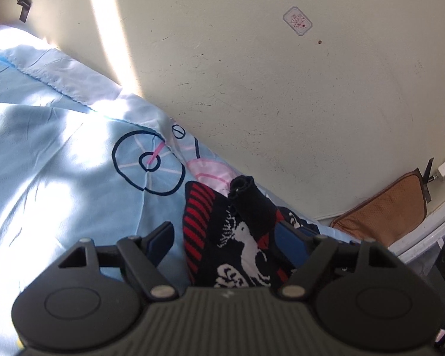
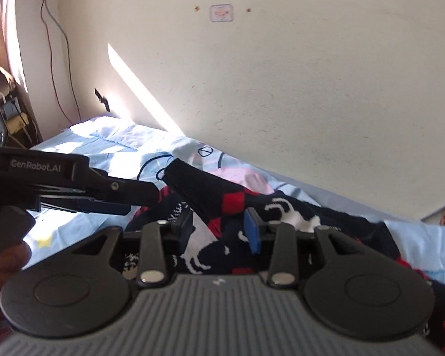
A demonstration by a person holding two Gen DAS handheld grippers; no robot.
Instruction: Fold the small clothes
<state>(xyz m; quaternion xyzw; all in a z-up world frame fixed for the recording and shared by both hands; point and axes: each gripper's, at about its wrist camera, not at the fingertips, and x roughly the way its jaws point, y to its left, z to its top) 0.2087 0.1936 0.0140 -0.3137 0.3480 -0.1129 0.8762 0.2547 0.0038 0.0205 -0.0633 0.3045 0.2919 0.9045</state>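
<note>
Left gripper (image 1: 225,237): jaws spread wide, the dark knit garment (image 1: 237,243) lying between them with nothing pinched. Blue pads (image 1: 290,243) sit either side of the fabric; can't tell if the right pad touches it.

Right gripper (image 2: 219,231): jaws apart as well, hovering low over the same garment (image 2: 222,195), no clamp visible. In the right wrist view the left gripper (image 2: 139,198) comes in from the left, its fingers over the garment's edge.

The garment is black with red stripes and checks and a white figure pattern. It lies rumpled on the bed sheet (image 1: 59,148), close to the wall (image 1: 281,89). A black sleeve or cuff (image 1: 246,198) rises up, rolled at its end.

The sheet is light blue with a dark circle print and pink patches. A brown cushion (image 1: 391,207) rests against the wall at far right.

No containers in view.

Writing: "GenRobot.AI" is printed in white on the left gripper's body (image 2: 35,164). There's a small sticker (image 1: 298,20) on the wall with red print, too small to read.
</note>
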